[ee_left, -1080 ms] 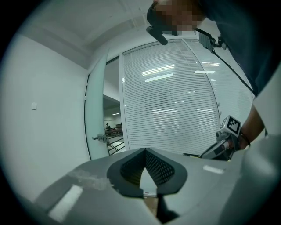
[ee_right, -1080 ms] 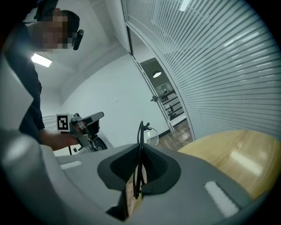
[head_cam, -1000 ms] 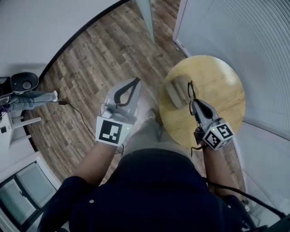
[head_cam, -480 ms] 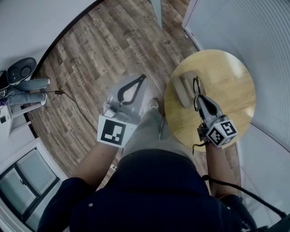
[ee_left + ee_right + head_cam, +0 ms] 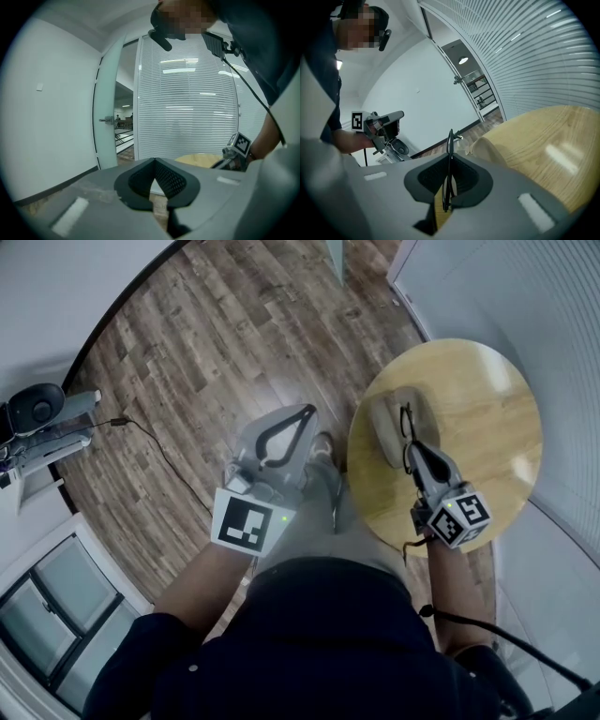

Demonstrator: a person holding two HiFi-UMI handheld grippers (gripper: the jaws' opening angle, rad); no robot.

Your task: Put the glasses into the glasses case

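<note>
Head cam steeply down; L/R cams low, forward; all share table.

The round desk is smooth pale wood; the floor darker, grainy planks; the glasses case looks matt.

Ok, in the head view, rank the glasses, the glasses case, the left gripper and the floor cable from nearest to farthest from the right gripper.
1. The glasses, clamped in the right gripper.
2. The glasses case, on the table just left of its tips.
3. The left gripper, off the table, over the floor.
4. The cable, on the floor, far left.
</note>
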